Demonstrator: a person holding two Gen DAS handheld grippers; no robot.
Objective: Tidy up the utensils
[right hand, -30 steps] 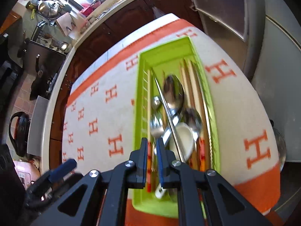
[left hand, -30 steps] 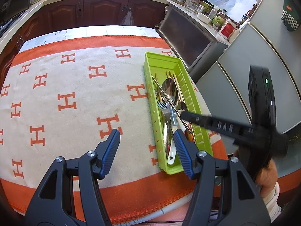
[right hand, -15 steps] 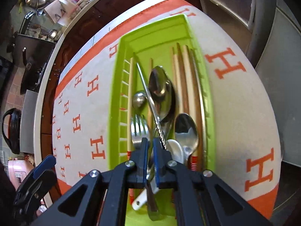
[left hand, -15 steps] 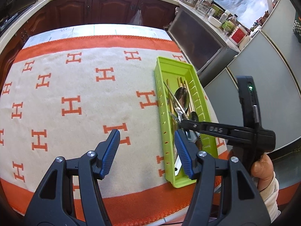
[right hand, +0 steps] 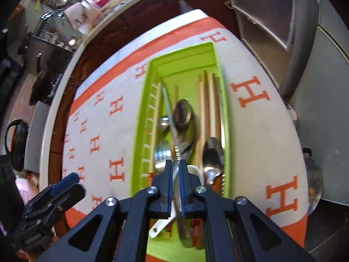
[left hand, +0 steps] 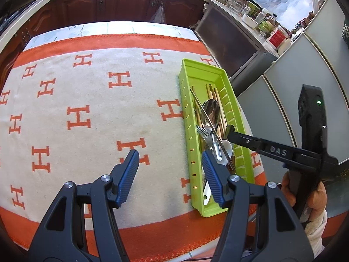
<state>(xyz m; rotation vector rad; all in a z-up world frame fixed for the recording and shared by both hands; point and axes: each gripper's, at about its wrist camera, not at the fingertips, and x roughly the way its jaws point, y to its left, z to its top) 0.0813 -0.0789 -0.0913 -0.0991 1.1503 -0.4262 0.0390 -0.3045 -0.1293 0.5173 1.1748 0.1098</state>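
A lime-green utensil tray [left hand: 185,109] lies on the right side of the H-patterned cloth. It holds a table knife [right hand: 171,126], metal spoons [right hand: 184,113], a fork [right hand: 162,155], wooden chopsticks [right hand: 207,109] and a white plastic spoon [right hand: 165,222]. My right gripper [right hand: 175,163] reaches down into the tray, shut on the knife where the serrated blade meets the handle. From the left wrist view the right gripper [left hand: 229,135] comes in from the right with its tips over the tray. My left gripper [left hand: 170,155] hangs open and holds nothing, above the cloth just left of the tray's near end.
The orange-and-cream cloth [left hand: 87,113] covers the table. Grey cabinets [left hand: 283,100] stand close to the tray's right. A counter with jars and bottles [left hand: 266,24] runs behind, and dark wooden cupboards [left hand: 109,2] line the back. A hand [left hand: 305,198] holds the right gripper.
The right gripper has dropped lower into the tray, and the knife now sits between its fingers. The left gripper has pulled back to the left of the tray, still open.
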